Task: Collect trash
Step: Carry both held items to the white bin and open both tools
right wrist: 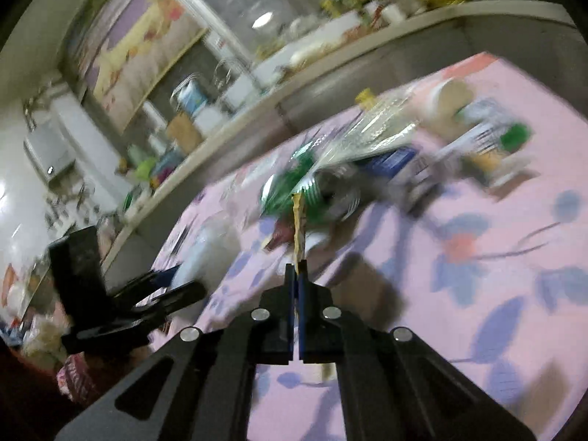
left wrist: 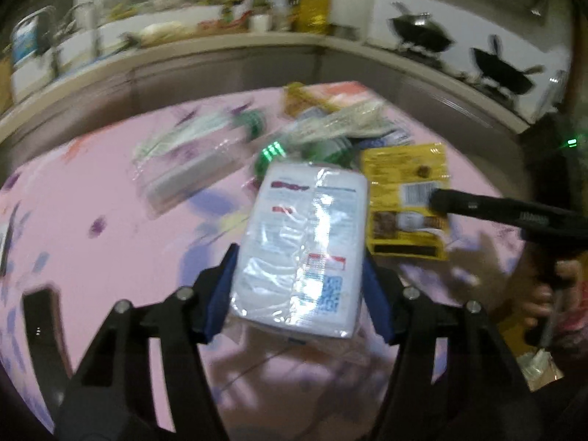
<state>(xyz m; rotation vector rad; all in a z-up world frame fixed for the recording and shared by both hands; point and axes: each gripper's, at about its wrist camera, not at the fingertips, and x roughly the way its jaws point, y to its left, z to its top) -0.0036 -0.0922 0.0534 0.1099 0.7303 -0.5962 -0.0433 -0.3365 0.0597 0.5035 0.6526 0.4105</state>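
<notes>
The left gripper (left wrist: 299, 283) has its jaws spread wide, clamped on a white tissue pack (left wrist: 305, 246) at frame centre. The right gripper (right wrist: 297, 275) pinches a yellow wrapper (left wrist: 408, 202) edge-on above the pink surface (left wrist: 92, 257), littered with trash (left wrist: 330, 128).

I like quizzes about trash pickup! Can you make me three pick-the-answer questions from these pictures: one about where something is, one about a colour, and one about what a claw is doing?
1. Where is the white plastic-wrapped tissue pack?
A. between the left claw's blue pads
B. on the kitchen counter
C. under the table

2. What colour is the flat snack packet that the right claw grips?
A. red
B. yellow
C. black

3. What is the right claw doing?
A. hanging wide open
B. resting flat on the pink flowered tablecloth
C. pinched shut on the packet's edge

Answers: 1 A, the pads press both its sides. 2 B, its yellow face shows in the left view. 3 C, the right view shows the fingers closed on the thin packet.
</notes>
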